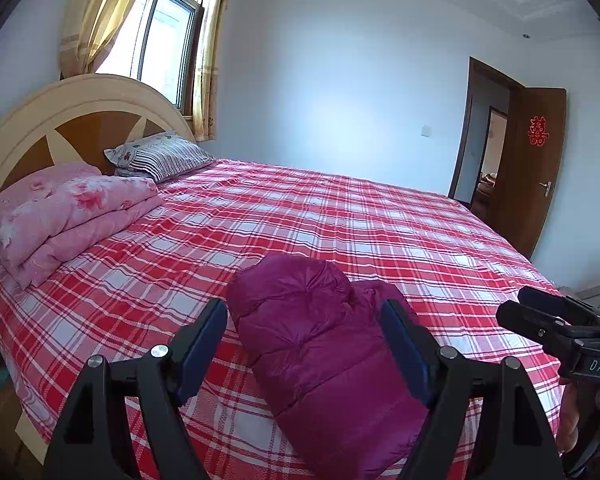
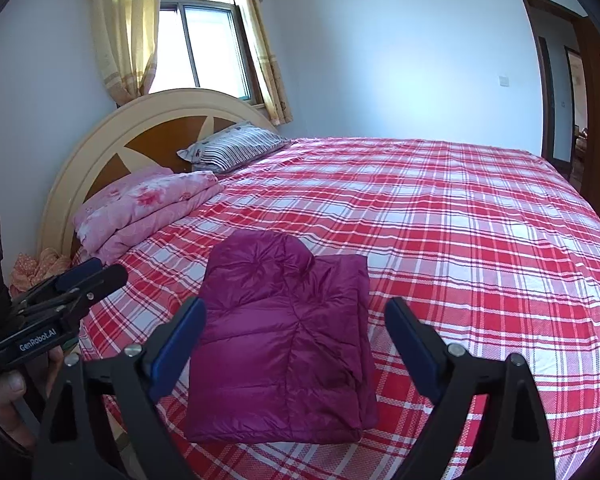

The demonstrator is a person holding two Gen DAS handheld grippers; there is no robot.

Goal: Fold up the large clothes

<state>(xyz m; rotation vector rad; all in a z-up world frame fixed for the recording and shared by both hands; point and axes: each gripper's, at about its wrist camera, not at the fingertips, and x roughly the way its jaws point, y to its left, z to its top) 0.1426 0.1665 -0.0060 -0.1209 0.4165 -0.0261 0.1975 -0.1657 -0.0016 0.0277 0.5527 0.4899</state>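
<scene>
The purple down jacket [image 2: 284,336] lies folded into a compact bundle on the bed [image 2: 460,220], near the bed's nearest edge and well apart from the headboard [image 2: 112,148]; its rounded upper part points toward the far side of the bed, and a flatter folded layer shows beside that part on the side away from the headboard; the red and white plaid sheet [image 1: 300,208] lies under it and covers the bed all around the jacket.

The left claw [image 1: 304,340] hangs above the jacket with its two blue-padded fingers spread wide; the jacket appears between them in the left wrist view, but the pads do not press on it; nothing is gripped. The right claw [image 2: 296,340] is likewise held over the jacket, its fingers standing wide apart and clear of the fabric; it too holds nothing. Each claw shows at the edge of the other's view, and there a person's hand [image 2: 8,396] wraps the handle of the left claw.

Beside the headboard, a folded pink floral quilt [image 1: 68,212] rests on the bed; a striped pillow [image 1: 160,156] lies just beyond the quilt, also against the headboard; behind the headboard a window [image 2: 200,40] with yellow curtains lets in light; an open brown door [image 1: 532,168] stands past the far corner of the bed.
</scene>
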